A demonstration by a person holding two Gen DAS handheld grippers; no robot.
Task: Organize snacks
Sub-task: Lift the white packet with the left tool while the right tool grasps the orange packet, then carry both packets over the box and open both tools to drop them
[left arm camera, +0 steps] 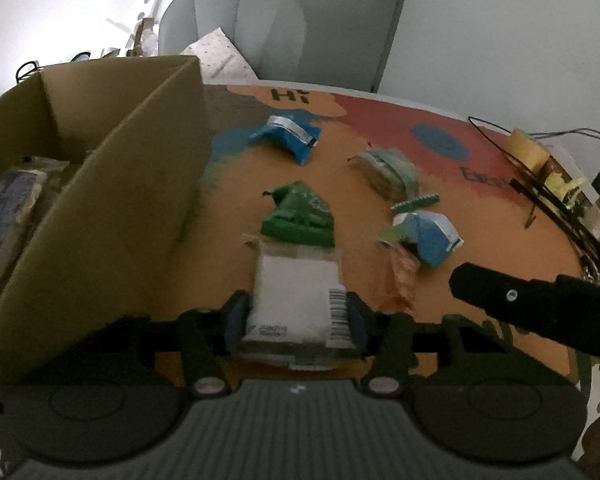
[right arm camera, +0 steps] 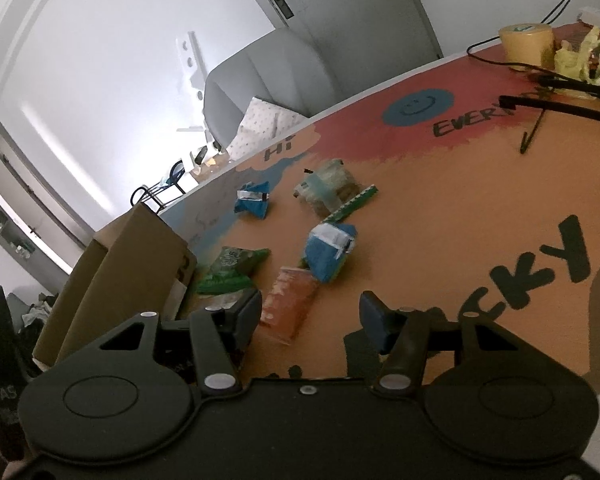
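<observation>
My left gripper (left arm camera: 298, 314) is shut on a white snack packet (left arm camera: 298, 300) with a barcode, held just right of the cardboard box (left arm camera: 100, 208). The box holds several packets (left arm camera: 8, 200). On the table lie a green packet (left arm camera: 300, 216), two blue packets (left arm camera: 288, 136) (left arm camera: 430, 236), a clear packet of biscuits (left arm camera: 388, 170) and an orange packet (left arm camera: 400, 276). My right gripper (right arm camera: 310, 316) is open and empty, just above the orange packet (right arm camera: 290, 304). The right wrist view also shows the green packet (right arm camera: 230, 268), the blue packets (right arm camera: 254, 200) (right arm camera: 330, 250) and the box (right arm camera: 120, 268).
A tape roll (right arm camera: 526, 46), yellow crumpled wrappers (right arm camera: 580, 58) and black cables (right arm camera: 560, 84) lie at the table's far right edge. A grey armchair (left arm camera: 236, 28) with a dotted cushion stands behind the table. The right gripper's body (left arm camera: 540, 308) shows in the left wrist view.
</observation>
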